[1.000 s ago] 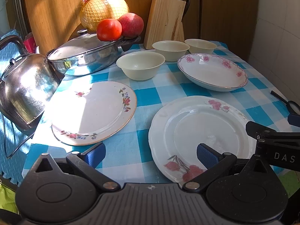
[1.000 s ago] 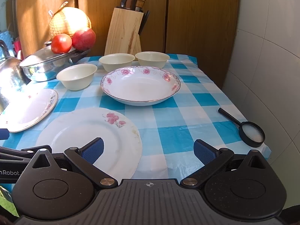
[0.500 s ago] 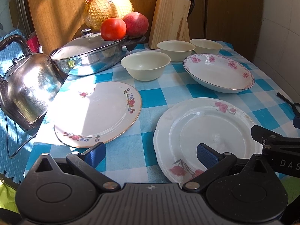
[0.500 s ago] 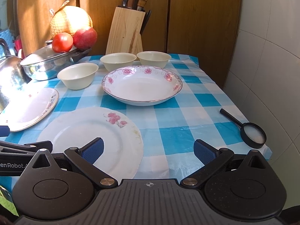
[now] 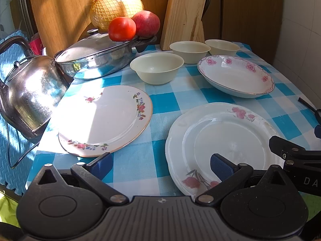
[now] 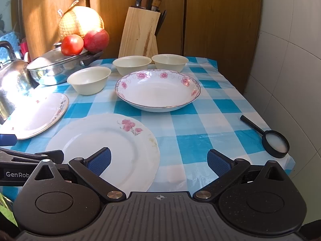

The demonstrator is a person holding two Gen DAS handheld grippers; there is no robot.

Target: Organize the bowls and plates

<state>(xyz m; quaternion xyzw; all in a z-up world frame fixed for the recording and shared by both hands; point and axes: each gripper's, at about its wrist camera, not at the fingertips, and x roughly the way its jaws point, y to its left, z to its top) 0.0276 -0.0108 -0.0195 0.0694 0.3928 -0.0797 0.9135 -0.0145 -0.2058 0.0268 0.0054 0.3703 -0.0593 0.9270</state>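
While both tongs hang released and empty, the left gripper and right gripper flank a white plate with pink flowers at 12 o'clock. Beyond lie a pink-rimmed deep dish and three cream bowls.

We see three plain cream bowls, all upright and empty: one toward the table's left side, two more side by side near the far edge. In front of that pair sits a deep plate rimmed with pink flowers. Two flat floral plates lie apart near the near edge: a gold-rimmed one at left, a white one at centre.
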